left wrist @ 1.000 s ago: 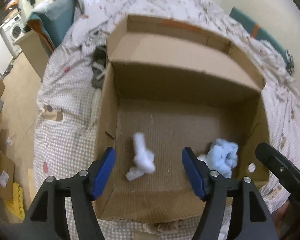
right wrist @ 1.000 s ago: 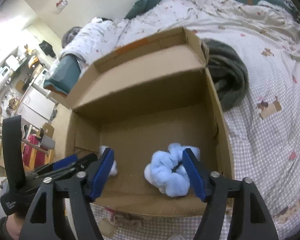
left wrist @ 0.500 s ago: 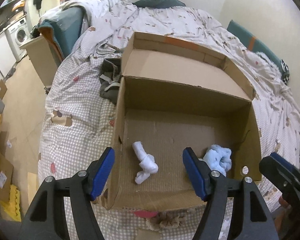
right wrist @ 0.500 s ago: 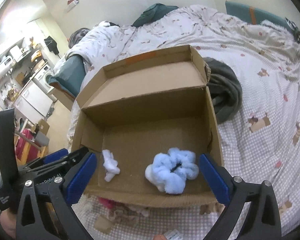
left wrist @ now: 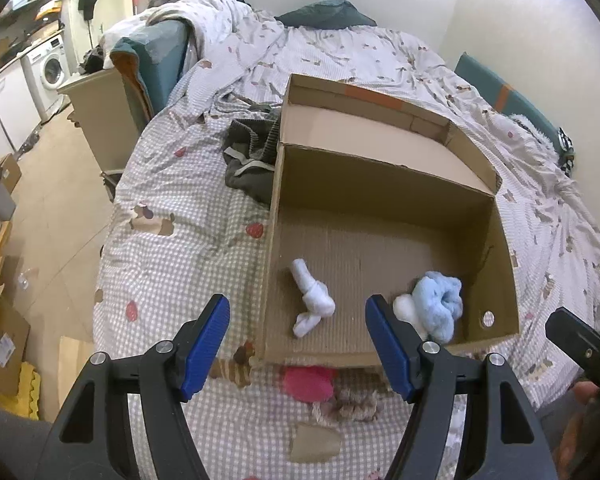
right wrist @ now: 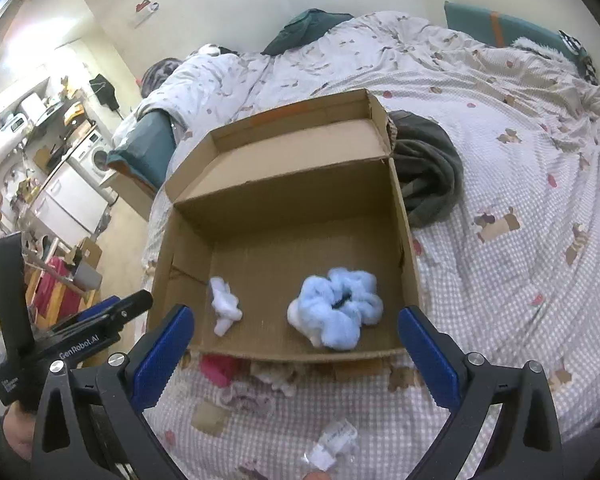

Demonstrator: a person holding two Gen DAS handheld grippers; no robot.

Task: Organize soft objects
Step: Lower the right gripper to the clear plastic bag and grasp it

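Two soft items point(left wrist: 313, 299) point(left wrist: 436, 306), one box point(left wrist: 384, 184)

Left gripper point(left wrist: 298, 334): black plastic frame with triangular cut-outs in each limb; two long fingers faced with flat blue pads point(left wrist: 206, 352).
Left gripper screws: round silver heads on each limb, just behind the pads.
Right gripper point(right wrist: 296, 350): same black frame with triangular cut-outs; blue pads point(right wrist: 428, 362) on the inner faces of both fingers.
Right gripper screws: two silver heads per limb.
Markings: white "GenRobot.AI" lettering on the left gripper's black side, seen from the right wrist view; a smaller white label beneath it, too blurred to read.
Skin: bare fingers at the near left edge of the right wrist view, under the handle.
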